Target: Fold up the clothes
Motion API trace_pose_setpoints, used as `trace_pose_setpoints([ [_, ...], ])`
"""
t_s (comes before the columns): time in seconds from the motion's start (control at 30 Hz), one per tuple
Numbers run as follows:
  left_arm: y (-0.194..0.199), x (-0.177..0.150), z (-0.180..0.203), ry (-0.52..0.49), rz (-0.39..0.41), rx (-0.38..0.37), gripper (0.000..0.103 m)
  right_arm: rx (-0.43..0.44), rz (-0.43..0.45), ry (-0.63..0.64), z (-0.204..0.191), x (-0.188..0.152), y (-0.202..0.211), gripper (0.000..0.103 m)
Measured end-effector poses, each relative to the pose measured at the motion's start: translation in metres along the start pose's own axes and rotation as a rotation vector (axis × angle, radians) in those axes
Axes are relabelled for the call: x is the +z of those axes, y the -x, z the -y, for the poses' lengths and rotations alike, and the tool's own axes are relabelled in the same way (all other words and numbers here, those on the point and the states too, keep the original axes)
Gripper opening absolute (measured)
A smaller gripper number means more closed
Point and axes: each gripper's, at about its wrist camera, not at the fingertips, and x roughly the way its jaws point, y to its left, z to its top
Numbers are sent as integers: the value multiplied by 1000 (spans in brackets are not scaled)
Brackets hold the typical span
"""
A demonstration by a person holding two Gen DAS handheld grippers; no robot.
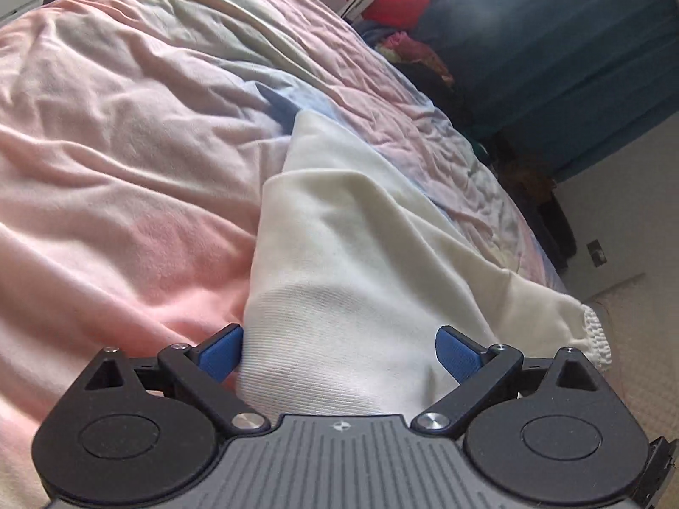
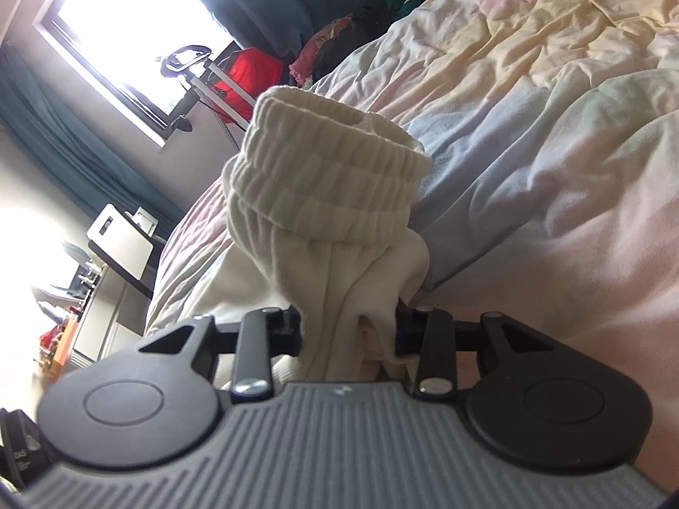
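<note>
A cream knitted garment [image 1: 348, 254] lies on the pastel bed cover [image 1: 127, 148], stretching away from my left gripper [image 1: 339, 352]. The left jaws are wide open, blue pads [image 1: 223, 354] on each side of the fabric's near end. In the right wrist view my right gripper [image 2: 348, 335] is shut on bunched cream fabric of the same garment [image 2: 339, 280], and its ribbed cuff [image 2: 326, 169] stands up just beyond the fingers. The right fingertips are hidden by the fabric.
A rumpled pink, yellow and blue duvet [image 2: 530, 127] covers the bed. Teal curtains [image 1: 573, 63], a red item [image 1: 394, 0] and a clothes pile sit beyond the bed edge. A window [image 2: 127, 21] and a desk [image 2: 123, 246] are at left.
</note>
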Motion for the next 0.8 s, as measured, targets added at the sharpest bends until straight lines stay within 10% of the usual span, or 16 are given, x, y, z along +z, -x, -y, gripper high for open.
trace_pose_setpoints([
  [0.37, 0, -13, 3, -44, 13, 52, 76, -17, 5, 20, -4, 0, -4, 39],
  [0.8, 60, 1, 61, -110, 89, -68, 50, 75, 121, 63, -37, 27, 50, 31],
])
